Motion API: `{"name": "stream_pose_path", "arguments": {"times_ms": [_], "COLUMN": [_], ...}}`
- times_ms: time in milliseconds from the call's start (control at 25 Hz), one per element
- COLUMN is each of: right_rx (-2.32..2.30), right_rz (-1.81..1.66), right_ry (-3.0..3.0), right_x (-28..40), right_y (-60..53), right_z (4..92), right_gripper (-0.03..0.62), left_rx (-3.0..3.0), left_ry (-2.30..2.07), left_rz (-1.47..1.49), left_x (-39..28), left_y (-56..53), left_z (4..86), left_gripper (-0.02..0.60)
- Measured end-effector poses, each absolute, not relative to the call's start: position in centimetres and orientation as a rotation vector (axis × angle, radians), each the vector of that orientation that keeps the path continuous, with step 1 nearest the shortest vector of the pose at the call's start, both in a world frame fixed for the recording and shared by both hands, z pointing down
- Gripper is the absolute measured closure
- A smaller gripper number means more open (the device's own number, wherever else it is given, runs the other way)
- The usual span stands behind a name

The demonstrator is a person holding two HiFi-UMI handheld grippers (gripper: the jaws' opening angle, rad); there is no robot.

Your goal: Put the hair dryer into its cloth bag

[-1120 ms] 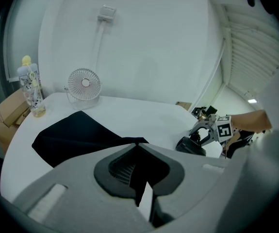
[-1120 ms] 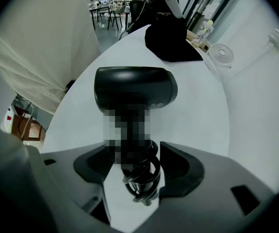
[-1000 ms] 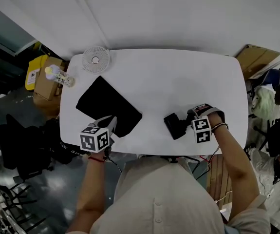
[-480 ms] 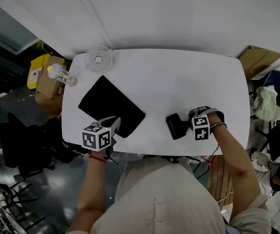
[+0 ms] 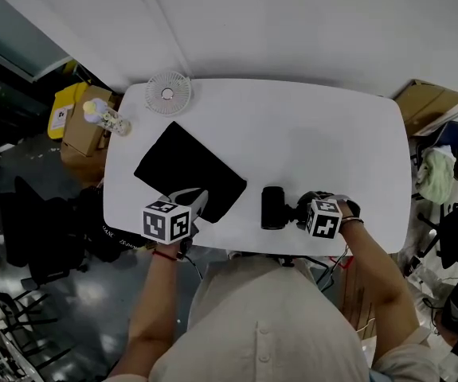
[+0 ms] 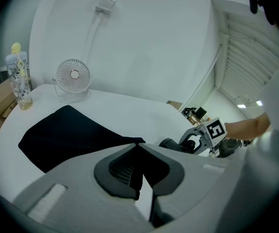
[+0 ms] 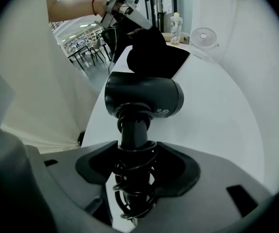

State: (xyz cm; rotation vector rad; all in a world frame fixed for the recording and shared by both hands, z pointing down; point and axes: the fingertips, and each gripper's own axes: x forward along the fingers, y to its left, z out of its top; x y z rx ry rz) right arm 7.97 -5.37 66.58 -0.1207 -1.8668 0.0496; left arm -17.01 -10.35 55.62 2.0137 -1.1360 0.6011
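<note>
As its jaws just closed further, right gripper (image 7: 135,145) clasps hair dryer (image 7: 144,97).

Cream shirt (image 5: 268,325), red wristband (image 5: 163,255)

- A white bench (image 5: 308,134) with rounded corners fills the middle of the head view.
- A small white fan (image 5: 167,94) stands on the bench's upper left corner, upright on its base.
- A clear bottle (image 5: 105,118) with a yellow top stands at the bench's left edge, near the fan.
- A cardboard box (image 5: 84,138) sits on the floor at left, with a yellow bag (image 5: 60,116) just beside it.
- Another cardboard box (image 5: 429,102) lies at the right, off the bench.
</note>
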Motion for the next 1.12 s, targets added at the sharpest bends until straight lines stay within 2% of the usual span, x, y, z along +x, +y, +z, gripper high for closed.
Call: {"name": "stream_pose_path", "arguments": {"times_ms": [640,1120], "right_rx": [-0.263,0.000], "right_rz": [-0.033,0.079], "right_ry": [-1.897,-1.956], "right_x": [1.1,-2.8], "right_y": [-4.9,-7.3], "right_z": [64.8,65.0], "right_gripper": [0.339,0.339], "left_rx": [2.106,2.101], "left_ry": [-0.952,-0.898], "left_rz": [0.639,0.614], "left_x": [-12.3,-10.8], "left_y": [-7.8,-7.4], "left_z": [54.9,55.4], "left_gripper": [0.560,0.560]}}
